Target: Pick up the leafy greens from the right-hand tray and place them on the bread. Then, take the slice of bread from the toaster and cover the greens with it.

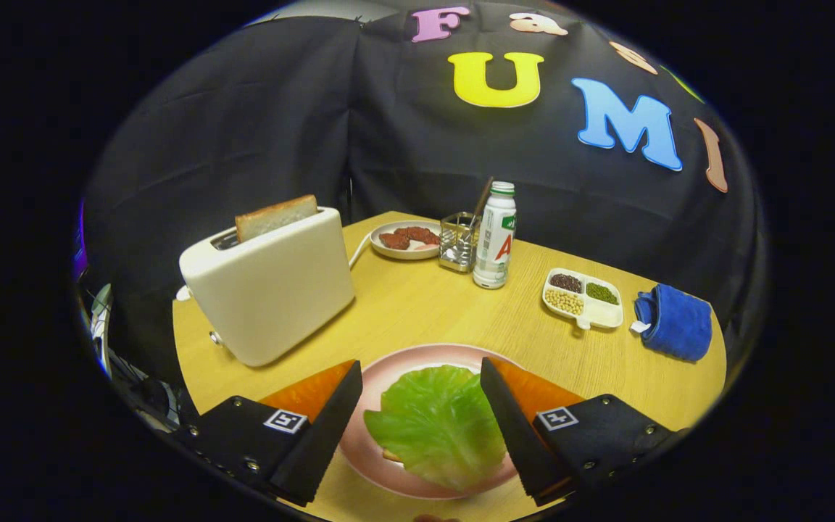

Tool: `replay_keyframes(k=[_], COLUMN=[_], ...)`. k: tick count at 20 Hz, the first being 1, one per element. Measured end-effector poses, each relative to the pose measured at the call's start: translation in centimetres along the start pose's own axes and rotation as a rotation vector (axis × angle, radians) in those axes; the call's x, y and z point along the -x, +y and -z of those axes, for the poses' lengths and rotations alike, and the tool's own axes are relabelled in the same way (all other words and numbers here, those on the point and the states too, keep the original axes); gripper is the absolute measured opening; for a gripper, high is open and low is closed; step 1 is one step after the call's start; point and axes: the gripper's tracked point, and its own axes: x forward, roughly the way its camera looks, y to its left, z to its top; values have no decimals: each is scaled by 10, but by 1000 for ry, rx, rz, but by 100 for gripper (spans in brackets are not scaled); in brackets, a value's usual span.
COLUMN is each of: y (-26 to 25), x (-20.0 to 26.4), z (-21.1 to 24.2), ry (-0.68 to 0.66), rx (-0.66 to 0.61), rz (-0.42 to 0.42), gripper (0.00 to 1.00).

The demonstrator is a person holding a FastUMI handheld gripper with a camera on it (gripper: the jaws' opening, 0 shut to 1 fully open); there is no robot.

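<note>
Item list, round wooden table [417, 304] in a black-cloth booth

1. Gripper [421, 377]: fingers spread wide apart, gripping nothing, hovering over the pink plate; one finger [323, 428] stands on each side of the leaf, neither seen to touch it

2. Pink plate [370, 377]: between and just below the fingers. Holds one green lettuce leaf [435, 424], lying flat and covering most of the plate's middle. A small tan edge of bread [391, 456] peeks out from under the leaf's near-left side; the rest of that slice is hidden by the leaf

3. Cream toaster [272, 286]: beyond the left finger, on the table's left part. One slot holds a slice of bread [276, 215] standing upright, its top well clear of the slot. A white cord runs from the toaster toward the small plate behind it

4. Small pale plate [406, 250]: far side of the table; holds reddish-brown pieces, kind unclear

5. Clear square holder [459, 243]: just right of that plate; a thin stick or utensil leans out of it

6. White bottle with green cap [496, 235]: upright, just beside the holder

7. White divided dish [583, 299]: right of the bottle; three compartments hold dark beans, green beans and yellow beans, and one larger compartment looks bare

8. Blue cloth [675, 322]: folded, near the table's right edge, just beside the divided dish
</note>
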Motion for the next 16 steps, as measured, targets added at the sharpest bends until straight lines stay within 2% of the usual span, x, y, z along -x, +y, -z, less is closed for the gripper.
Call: replay_keyframes(k=[9, 16], y=[63, 135], x=[10, -17], z=[-96, -118], ry=[-260, -358], rx=[-23, -53], rz=[-22, -69], gripper=[99, 99])
